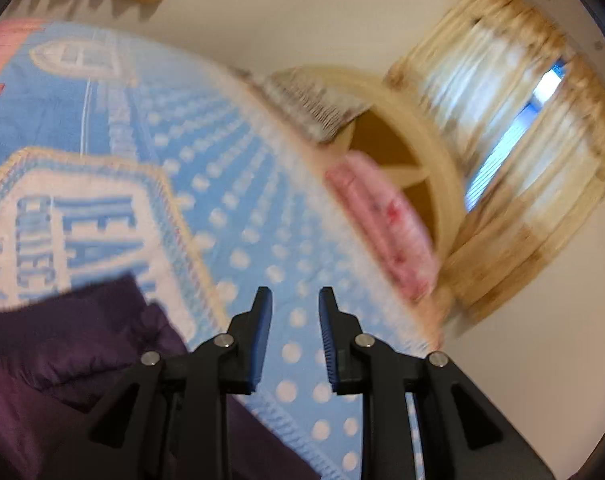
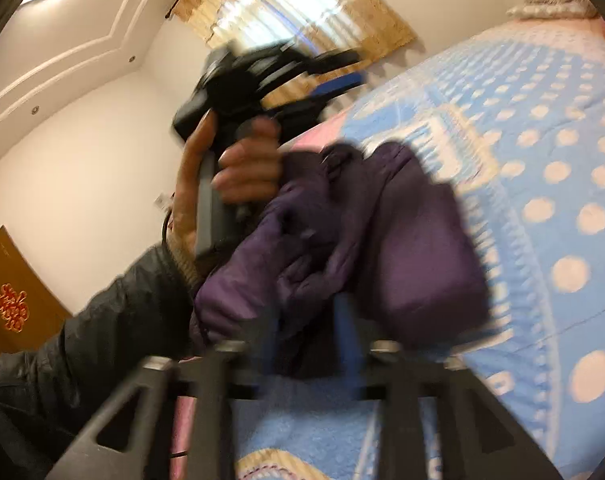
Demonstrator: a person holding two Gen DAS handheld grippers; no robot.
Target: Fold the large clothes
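A dark purple padded jacket (image 1: 62,344) lies bunched on a blue bedspread with white dots (image 1: 262,216). My left gripper (image 1: 294,300) is open and empty, above the bedspread just right of the jacket. In the right wrist view the jacket (image 2: 362,240) is a crumpled heap just ahead of my right gripper (image 2: 310,320). Its fingers are blurred, with purple cloth between them; I cannot tell if they grip it. The left gripper (image 2: 334,68) shows there too, held up in a hand above the jacket.
A pink pillow (image 1: 382,224) and a grey patterned one (image 1: 314,108) lie by the cream headboard (image 1: 422,128). A curtained window (image 1: 514,140) is behind it. A brown door (image 2: 14,292) is at the left in the right wrist view.
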